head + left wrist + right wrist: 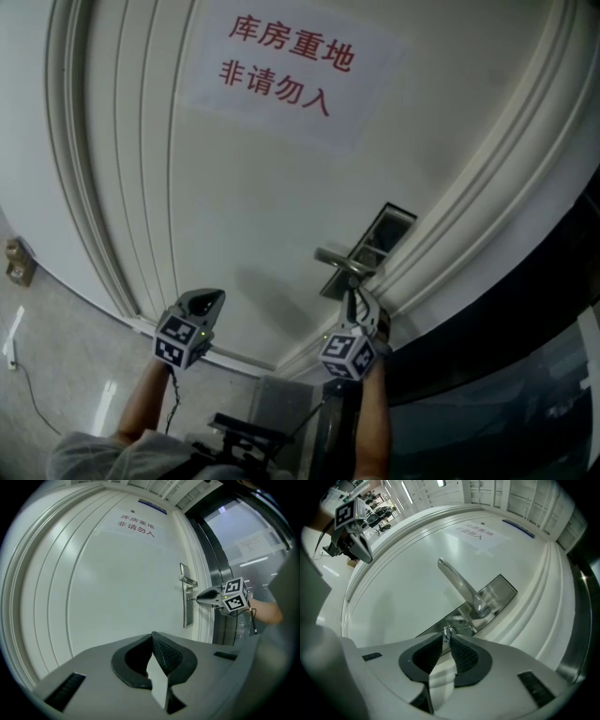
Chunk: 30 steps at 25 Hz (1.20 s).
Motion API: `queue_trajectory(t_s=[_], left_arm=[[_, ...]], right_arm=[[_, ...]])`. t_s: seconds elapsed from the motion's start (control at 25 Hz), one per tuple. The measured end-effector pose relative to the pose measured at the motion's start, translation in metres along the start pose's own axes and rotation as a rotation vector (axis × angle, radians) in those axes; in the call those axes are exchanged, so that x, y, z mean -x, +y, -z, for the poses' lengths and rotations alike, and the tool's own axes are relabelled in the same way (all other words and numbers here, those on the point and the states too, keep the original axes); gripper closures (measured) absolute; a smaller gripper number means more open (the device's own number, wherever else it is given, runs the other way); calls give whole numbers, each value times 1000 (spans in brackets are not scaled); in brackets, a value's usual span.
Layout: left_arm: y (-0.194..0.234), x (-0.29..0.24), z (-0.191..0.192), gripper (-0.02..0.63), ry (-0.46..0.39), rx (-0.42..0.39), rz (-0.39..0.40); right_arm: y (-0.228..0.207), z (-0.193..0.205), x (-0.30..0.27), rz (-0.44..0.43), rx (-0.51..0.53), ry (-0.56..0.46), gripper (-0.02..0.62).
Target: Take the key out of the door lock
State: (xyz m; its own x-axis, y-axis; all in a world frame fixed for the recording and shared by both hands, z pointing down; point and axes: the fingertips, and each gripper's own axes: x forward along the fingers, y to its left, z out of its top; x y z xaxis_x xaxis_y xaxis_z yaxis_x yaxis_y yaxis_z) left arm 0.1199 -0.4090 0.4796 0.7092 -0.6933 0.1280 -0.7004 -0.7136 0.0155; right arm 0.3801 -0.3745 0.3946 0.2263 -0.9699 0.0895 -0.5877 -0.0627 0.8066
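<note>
Key [448, 631] removal stood at its grasping step, and the scene ran down in size as follows. A tall white panelled door [234, 216] filled every view, with a paper sign [291, 66] in red characters fixed high on it. Near the door's right edge sat a long metal lock plate [487, 597], and from it a lever handle [457, 585] reached out towards the door's middle.

The left gripper [152, 637] hung well apart from the lock, off to the left. Its jaws were pressed together with nothing between them, and it took no part in the job. The right gripper [446, 637] was up against the lock plate just below the handle. Its ribbed jaws were drawn in almost tip to tip on the small metal head of the key. The key sat in the keyhole of the lock plate, not yet drawn out, with its blade hidden.

By my reading, the grip was made and the pull had not begun. The next move would call for a straight draw back along the key's own line, away from the door. The clamp would need to stay firm, since so little metal lay between the tips. Whether a small twist was needed first, the views could not settle.
</note>
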Motion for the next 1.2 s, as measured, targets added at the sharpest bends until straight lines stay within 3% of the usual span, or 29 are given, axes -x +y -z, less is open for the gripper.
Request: queue_trajectory(t_s=[0.52,0.96,1.2], left_arm=[[2,4,1,601,-7,15,-17],[7,9,0,601,-17,22,-42],[8,10,1,601,-20,30,-49]], right_arm=[[3,2,-10,23,225,14,525],[7,4,-23,19,337,29,525],[7,4,-25,30,342,33,525]])
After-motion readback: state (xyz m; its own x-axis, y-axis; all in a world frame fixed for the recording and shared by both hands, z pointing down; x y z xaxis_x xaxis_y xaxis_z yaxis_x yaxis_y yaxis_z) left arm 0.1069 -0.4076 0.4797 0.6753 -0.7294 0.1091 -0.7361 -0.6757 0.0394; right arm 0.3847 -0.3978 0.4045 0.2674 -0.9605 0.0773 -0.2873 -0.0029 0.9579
